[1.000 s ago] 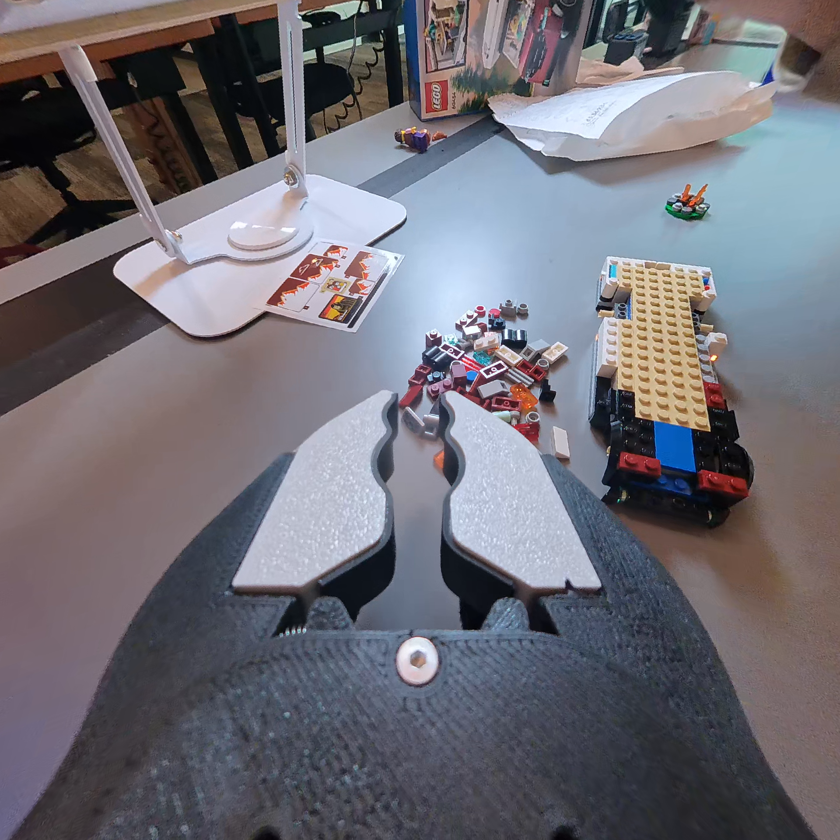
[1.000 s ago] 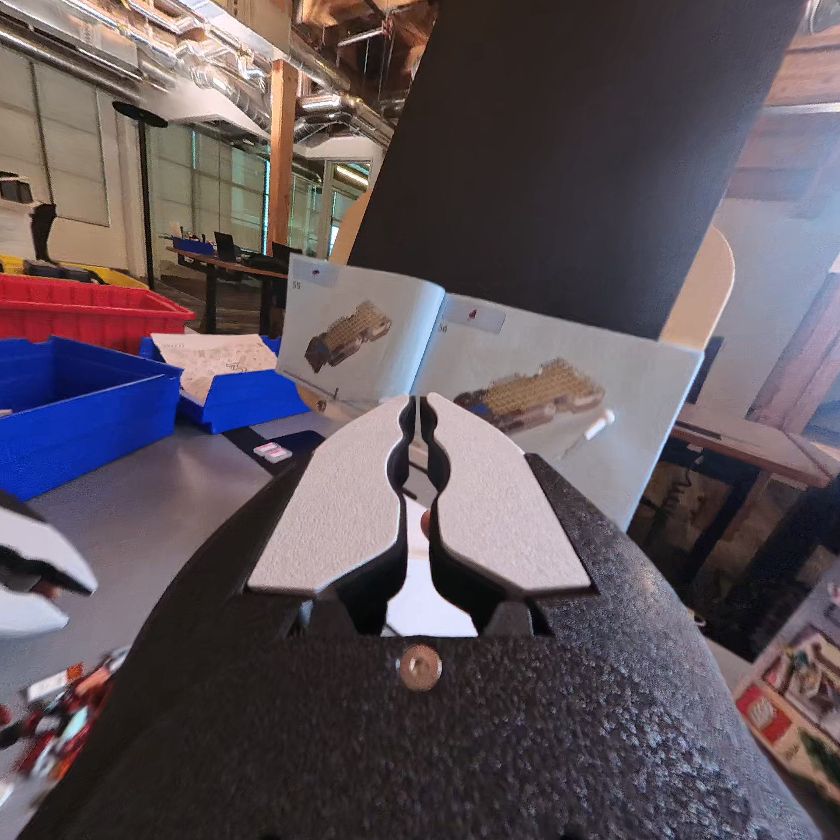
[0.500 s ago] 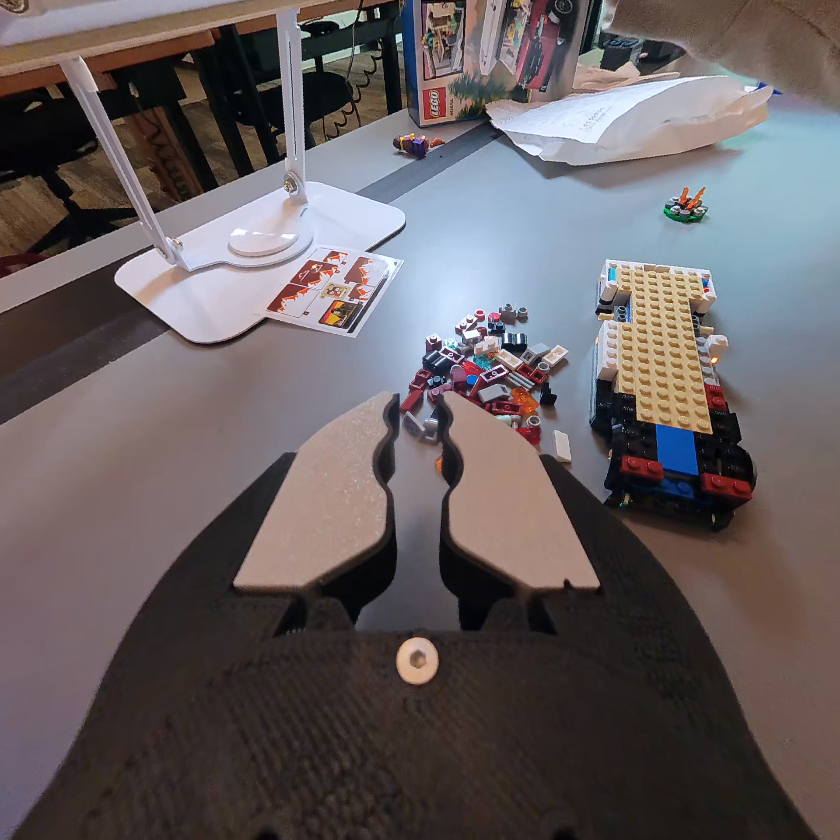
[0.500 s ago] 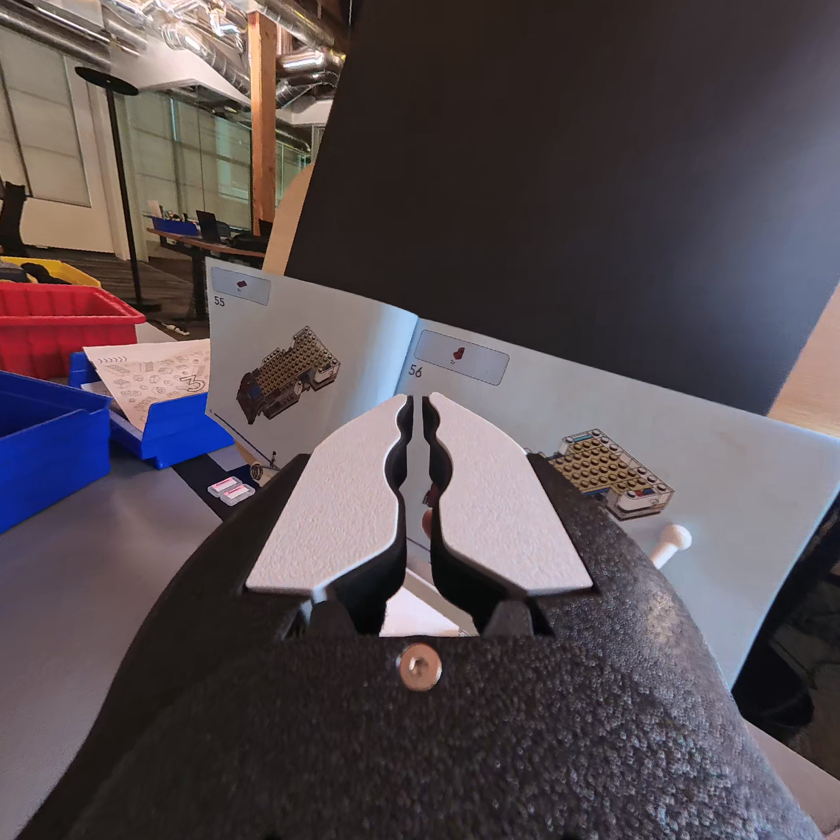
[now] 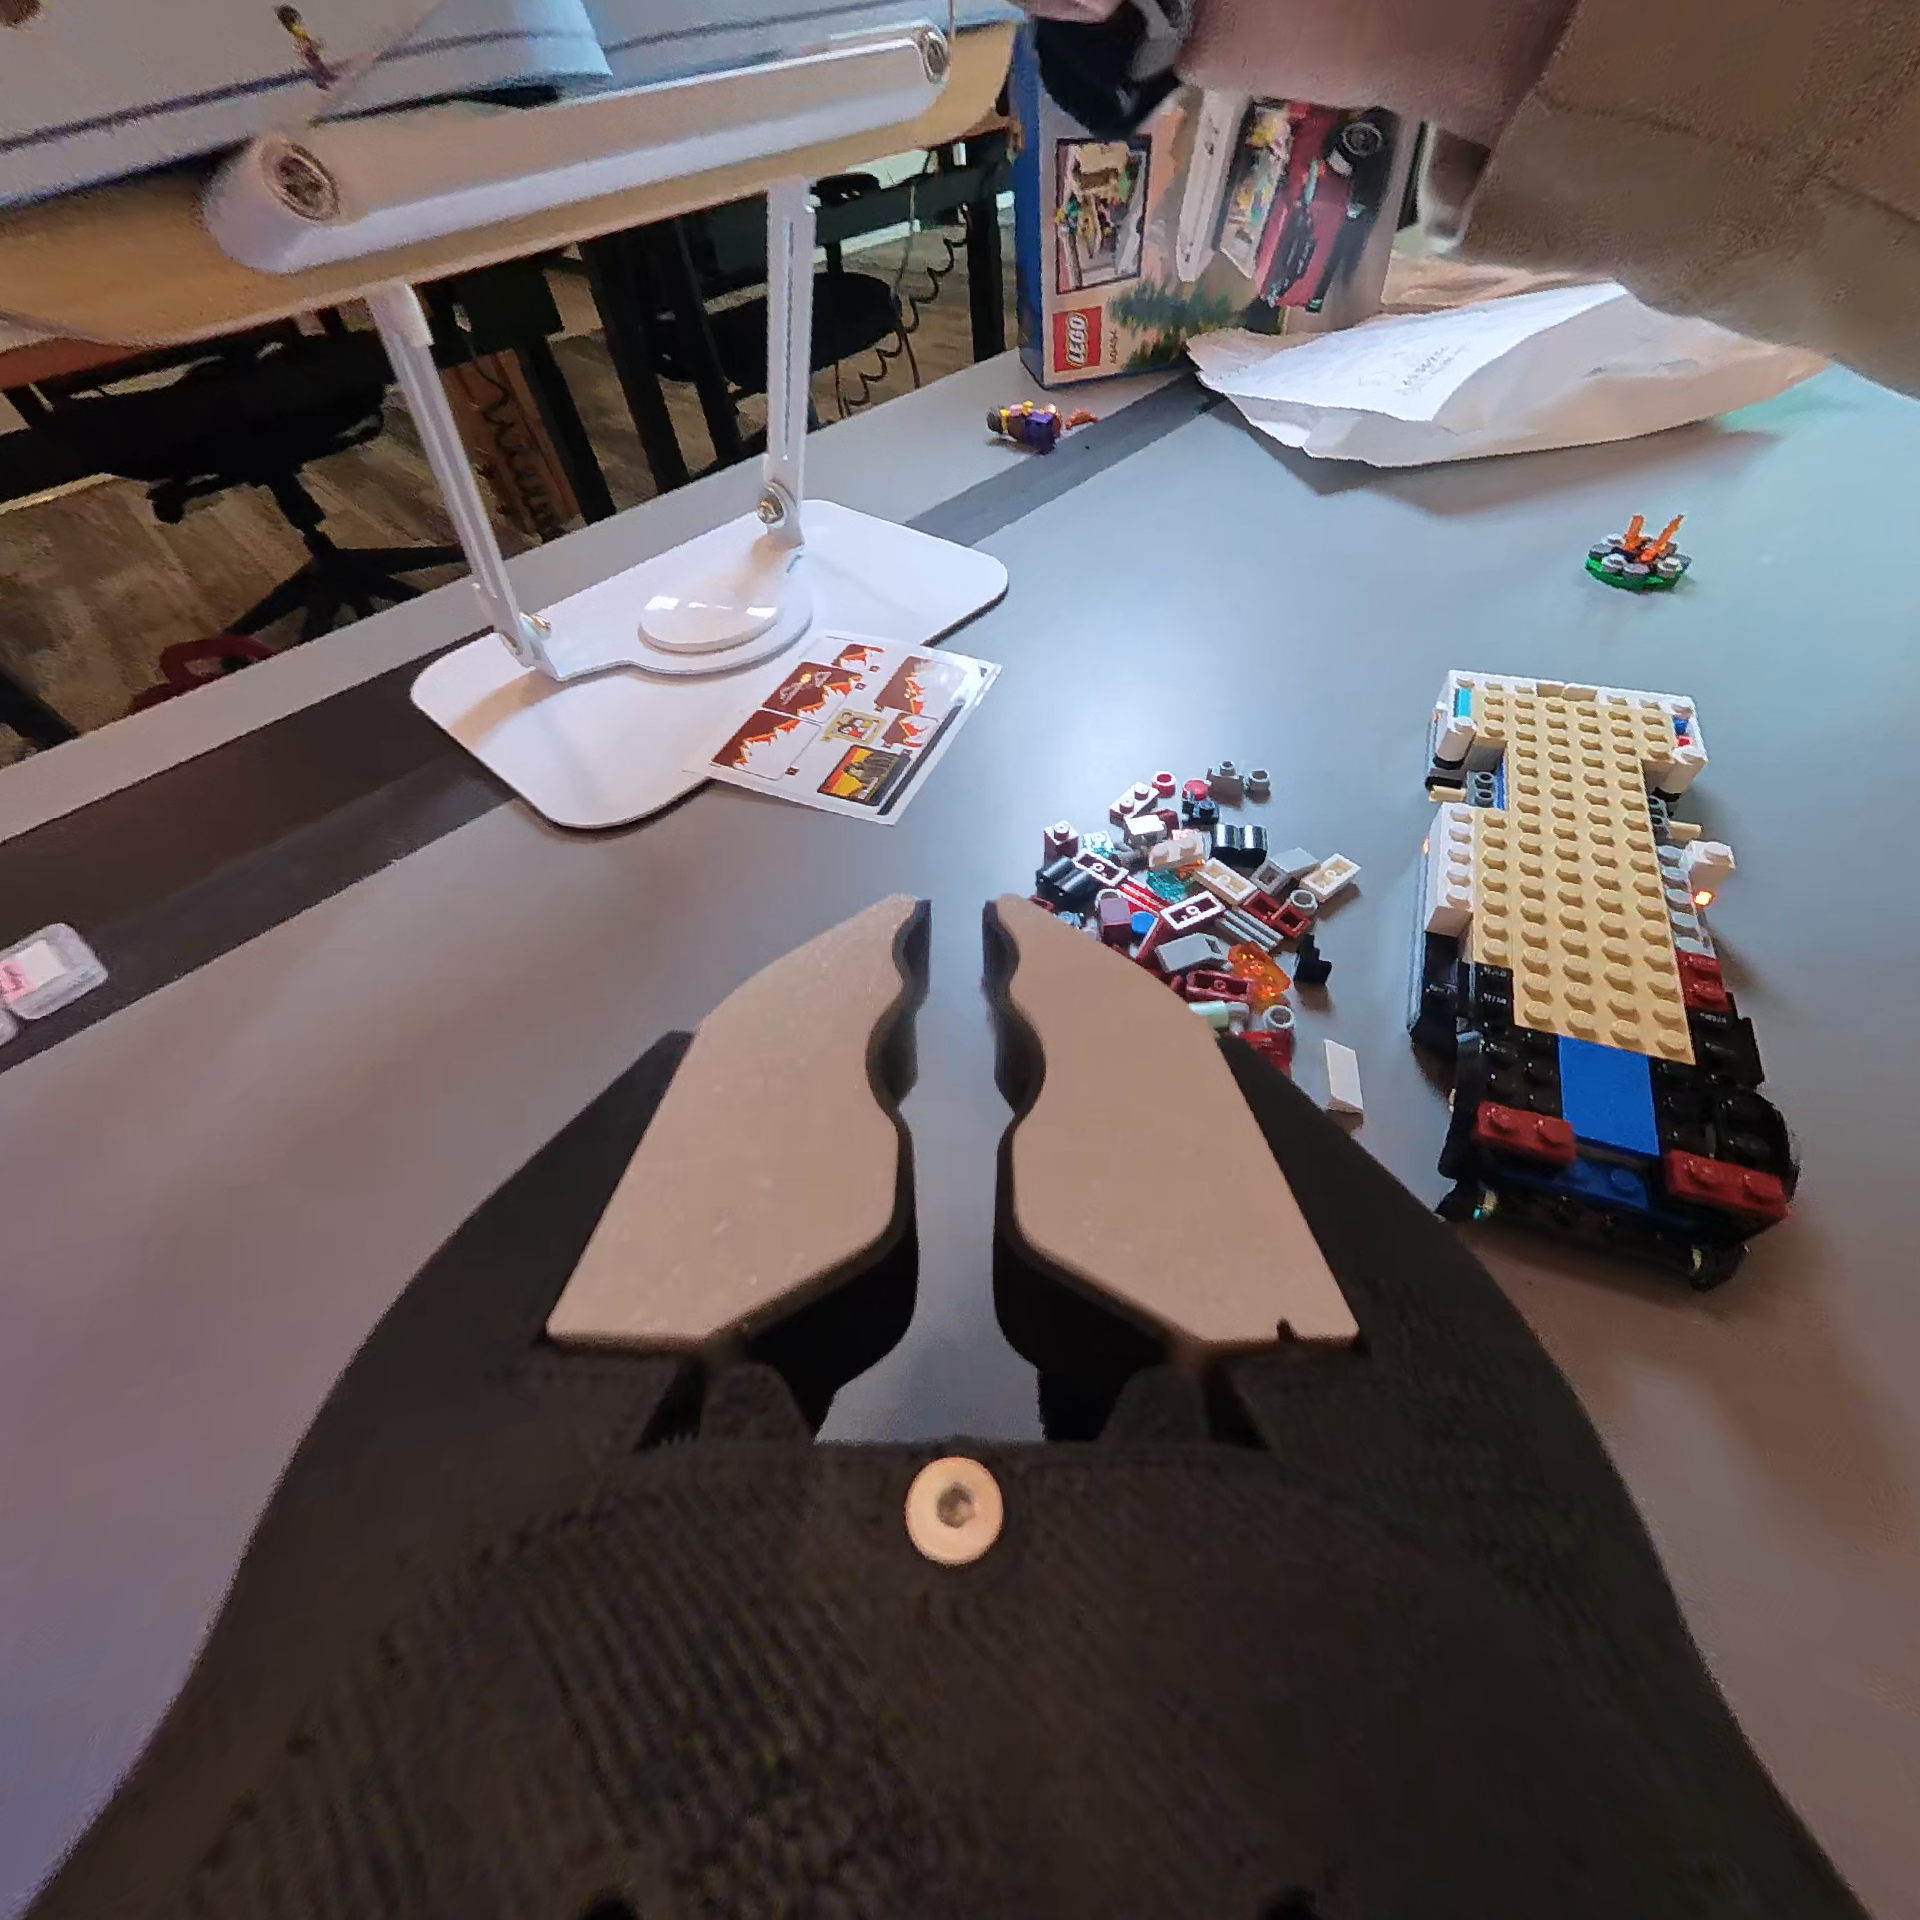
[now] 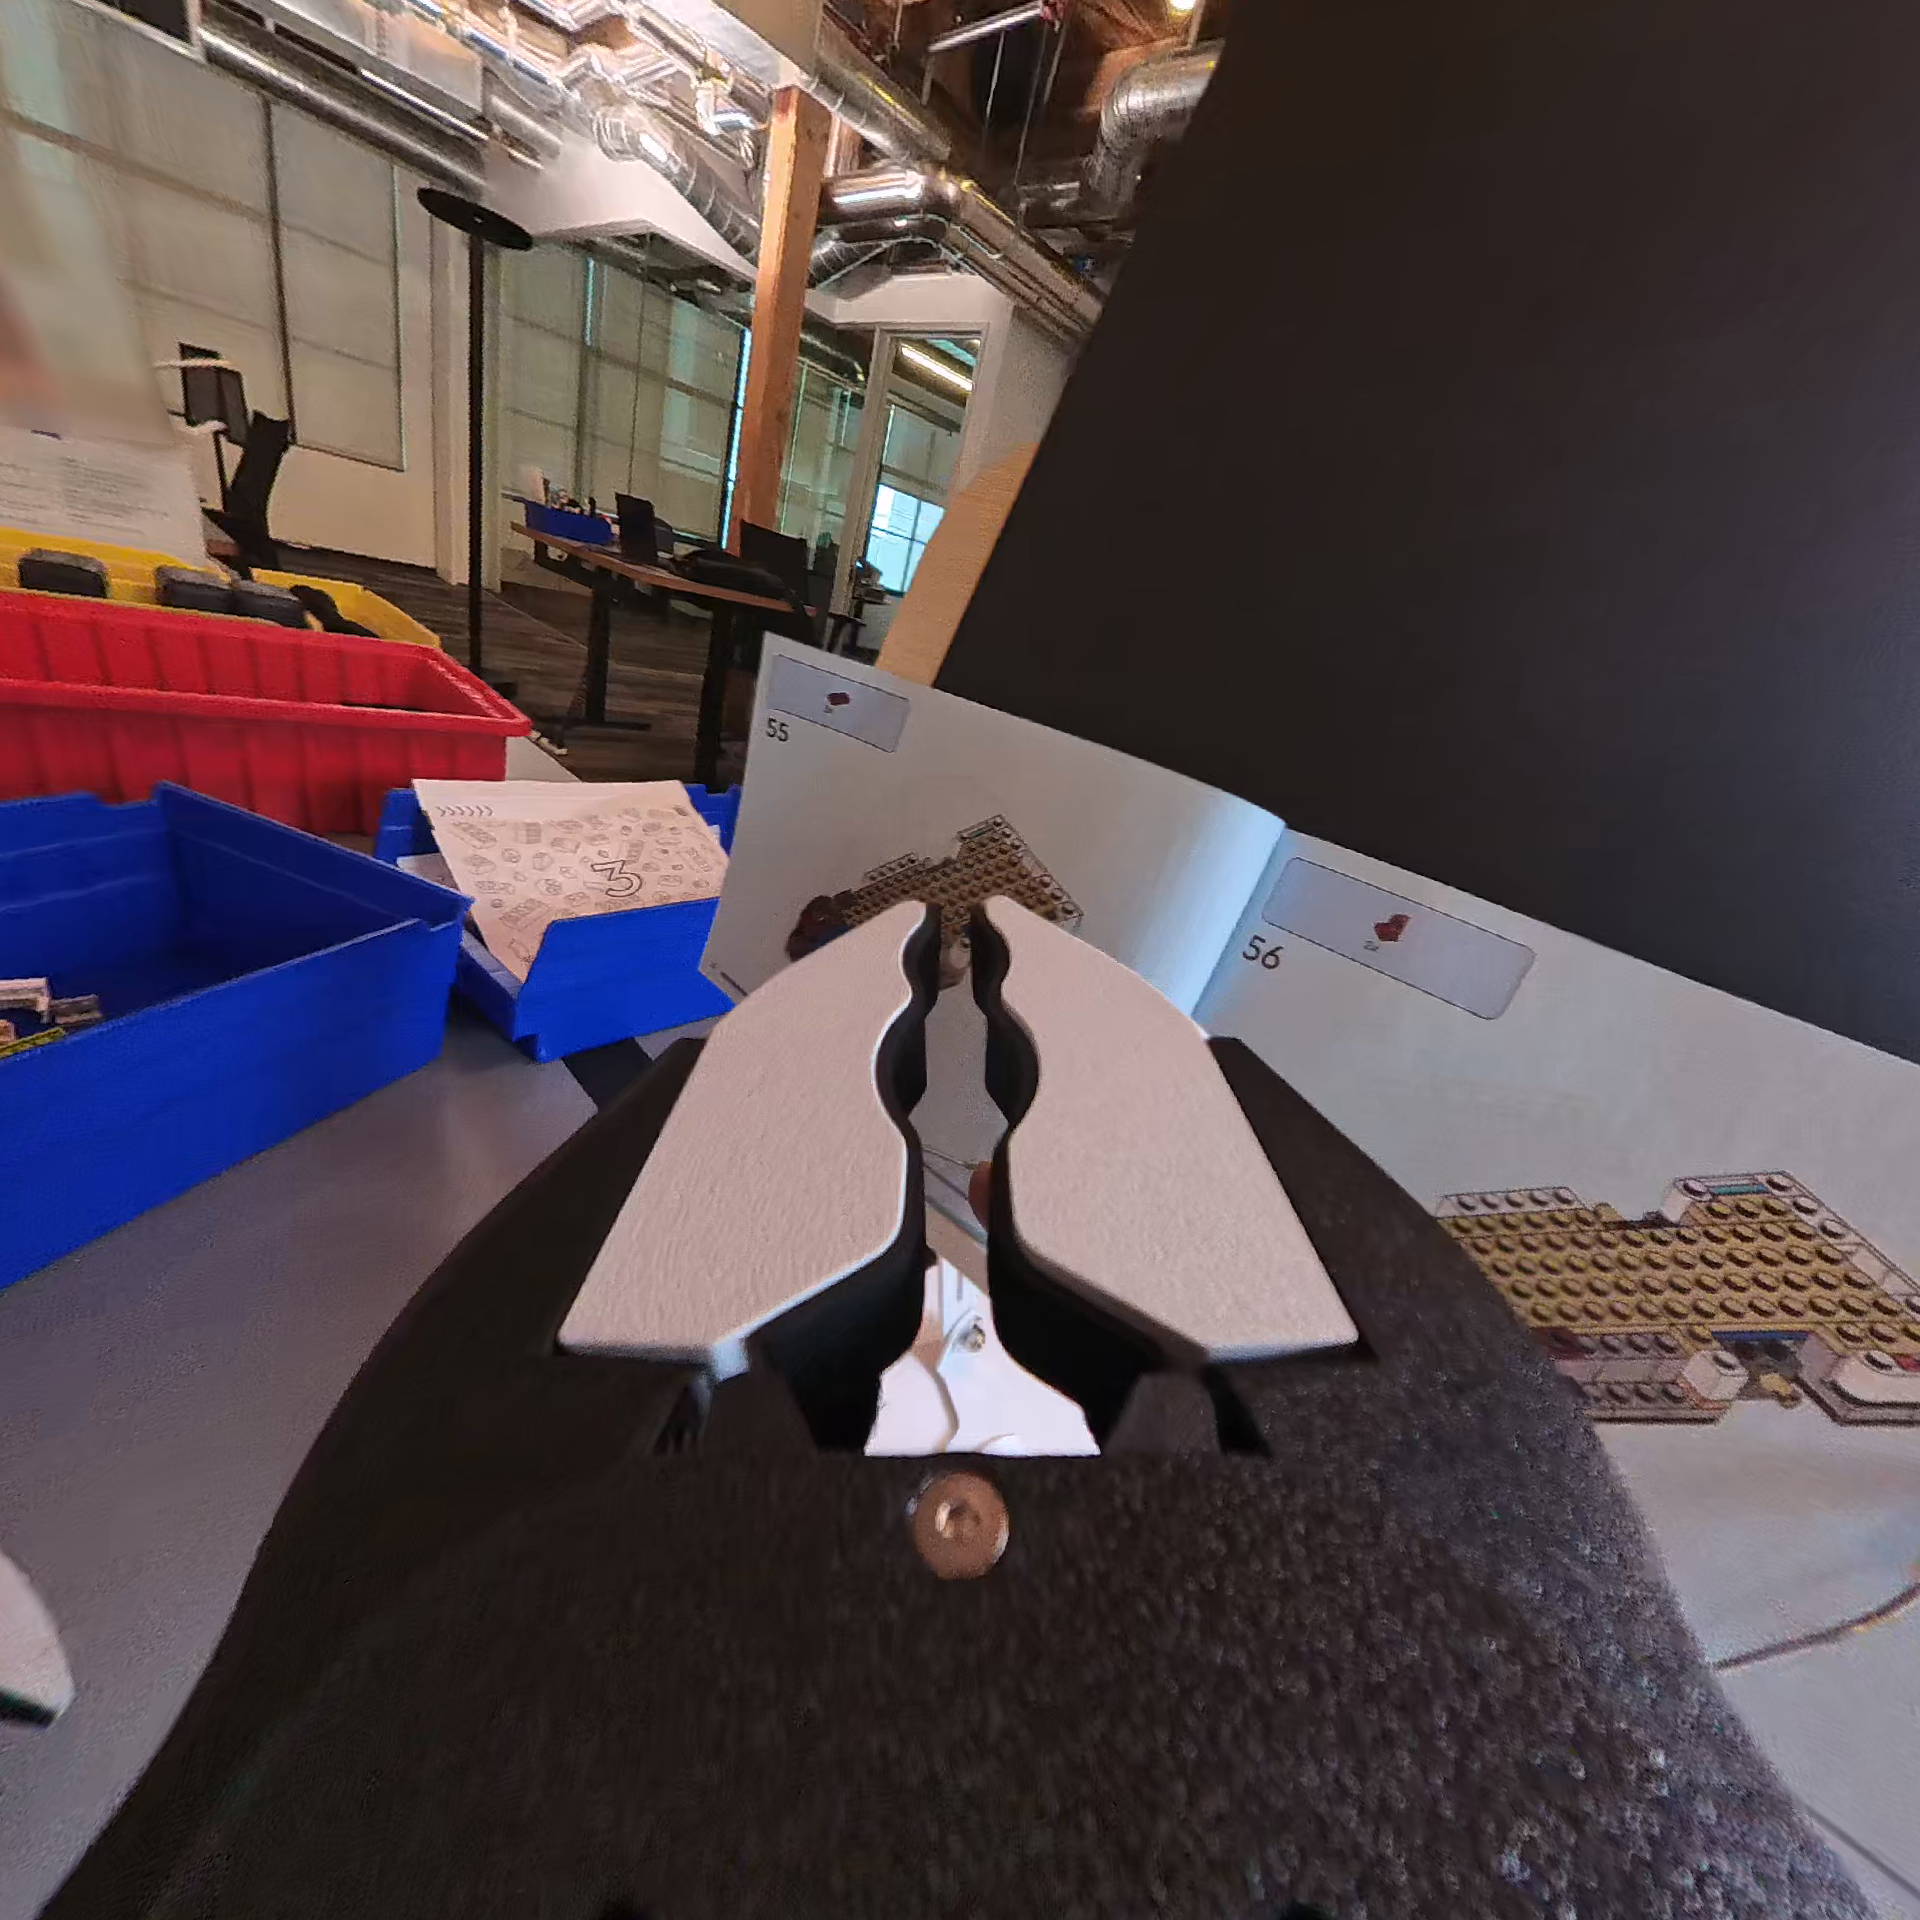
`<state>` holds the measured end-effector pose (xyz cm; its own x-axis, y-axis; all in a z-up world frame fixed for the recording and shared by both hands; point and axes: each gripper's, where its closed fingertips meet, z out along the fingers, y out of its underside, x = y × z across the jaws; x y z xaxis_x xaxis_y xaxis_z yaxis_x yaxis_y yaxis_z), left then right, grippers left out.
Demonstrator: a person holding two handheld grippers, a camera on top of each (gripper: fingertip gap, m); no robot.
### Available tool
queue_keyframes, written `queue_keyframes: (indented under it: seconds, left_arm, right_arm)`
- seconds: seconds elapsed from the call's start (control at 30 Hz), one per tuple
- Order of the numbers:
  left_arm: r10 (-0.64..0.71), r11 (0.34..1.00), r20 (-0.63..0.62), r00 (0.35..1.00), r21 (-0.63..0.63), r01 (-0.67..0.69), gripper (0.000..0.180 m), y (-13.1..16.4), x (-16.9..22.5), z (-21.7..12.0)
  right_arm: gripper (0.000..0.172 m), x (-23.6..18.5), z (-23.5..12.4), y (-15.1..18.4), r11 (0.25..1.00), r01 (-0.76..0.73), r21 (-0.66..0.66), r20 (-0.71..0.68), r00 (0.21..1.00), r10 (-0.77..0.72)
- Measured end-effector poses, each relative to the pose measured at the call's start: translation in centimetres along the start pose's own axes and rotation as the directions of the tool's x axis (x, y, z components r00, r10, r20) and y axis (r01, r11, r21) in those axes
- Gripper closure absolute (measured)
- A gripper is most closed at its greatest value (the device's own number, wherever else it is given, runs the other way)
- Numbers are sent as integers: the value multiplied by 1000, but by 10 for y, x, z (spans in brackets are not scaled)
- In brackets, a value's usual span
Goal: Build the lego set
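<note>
The grey counter [image 5: 312,1091] carried everything in view. At its far side an open instruction booklet [image 6: 1558,1091] stood propped up in front of a large black panel [image 6: 1507,468], with blue bins [image 6: 208,1039] and a red bin [image 6: 260,717] off to its left. The right gripper [image 6: 958,914] hovered just before the booklet's left page. Its fingers [image 6: 790,1122] were nearly together, with a thin slit between the tips through which the page showed, and nothing was plainly clamped.

A white stand [image 5: 623,727] stood on the counter, with a sticker sheet [image 5: 842,727] lying partly on its base. A partly built brick vehicle [image 5: 1579,935] with a tan studded top lay flat to the right. Between it and the stand lay a pile of small loose bricks [image 5: 1195,904].

The left gripper [image 5: 956,914] hung above the counter, just left of that pile. Its fingers [image 5: 758,1122] were released, a narrow gap showing only bare counter. One white tile [image 5: 1340,1075] lay apart, between the pile and the vehicle.
</note>
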<state>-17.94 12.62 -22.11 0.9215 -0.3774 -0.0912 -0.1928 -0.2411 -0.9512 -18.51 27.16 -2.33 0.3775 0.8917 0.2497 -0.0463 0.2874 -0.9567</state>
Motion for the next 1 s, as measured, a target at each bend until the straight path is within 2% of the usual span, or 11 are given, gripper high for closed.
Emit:
queue_keyframes:
  seconds: [0.17,0.33,0.47,0.6,0.7,0.9,1.0]
  left_arm:
    - [-8,999,57,998,46,6,180,-7,-9,-4]
    - [-10,999,77,997,53,6,180,-8,-12,-5]
    - [-7,999,77,997,49,4,180,-7,-11,-4]
    - [0,998,88,996,55,-5,180,-8,-12,-5]
    - [-2,997,116,993,73,-7,180,-8,-17,-6]
    - [-6,991,172,985,134,-18,180,-18,-26,-13]
    - [15,980,249,968,189,-64,180,-38,-41,-16]
  right_arm:
    - [161,-27,-30,-2,1000,-5,11,72,997,4]
    - [153,-52,-92,7,1000,-14,-21,139,990,17]
    - [152,-56,-146,21,997,-56,-60,117,991,63]
    - [150,-50,-185,36,994,-91,-60,50,994,94]
    - [152,-41,-200,36,991,-130,10,3,992,130]
    - [150,-39,-201,48,986,-164,-26,21,986,165]
    - [150,-39,-199,57,988,-146,-51,17,989,147]
